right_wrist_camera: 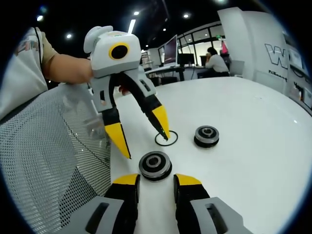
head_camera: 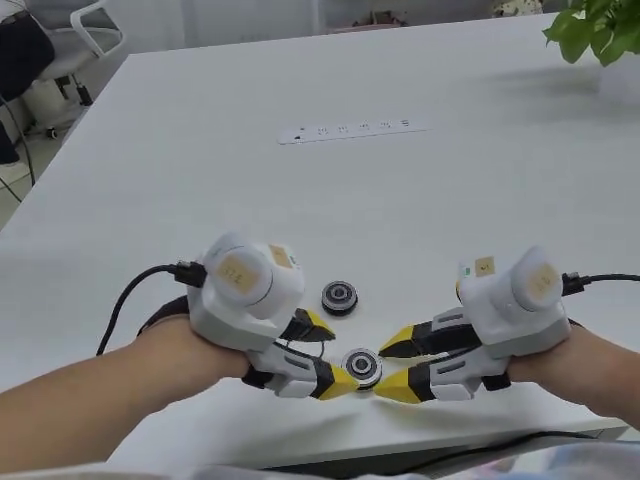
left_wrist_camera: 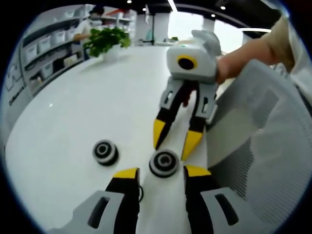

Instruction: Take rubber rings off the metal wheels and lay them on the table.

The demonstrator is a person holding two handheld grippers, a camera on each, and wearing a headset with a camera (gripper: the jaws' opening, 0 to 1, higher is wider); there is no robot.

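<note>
A metal wheel (head_camera: 361, 366) with a black rubber ring lies near the table's front edge, between the tips of both grippers. My left gripper (head_camera: 336, 352) reaches it from the left and is open, its yellow tips either side of the wheel (left_wrist_camera: 164, 163). From the right comes my right gripper (head_camera: 383, 368), also open, its tips just short of the wheel (right_wrist_camera: 155, 165). A second wheel (head_camera: 339, 297) lies a little farther back. One loose thin black ring (right_wrist_camera: 166, 138) lies flat on the table under a left fingertip.
The white table (head_camera: 450, 200) stretches far ahead, with a flush socket strip (head_camera: 350, 130) at its middle. A plant (head_camera: 600, 30) stands at the far right corner and an office chair (head_camera: 70, 40) beyond the left edge. A mesh chair back (left_wrist_camera: 253, 126) is close behind the front edge.
</note>
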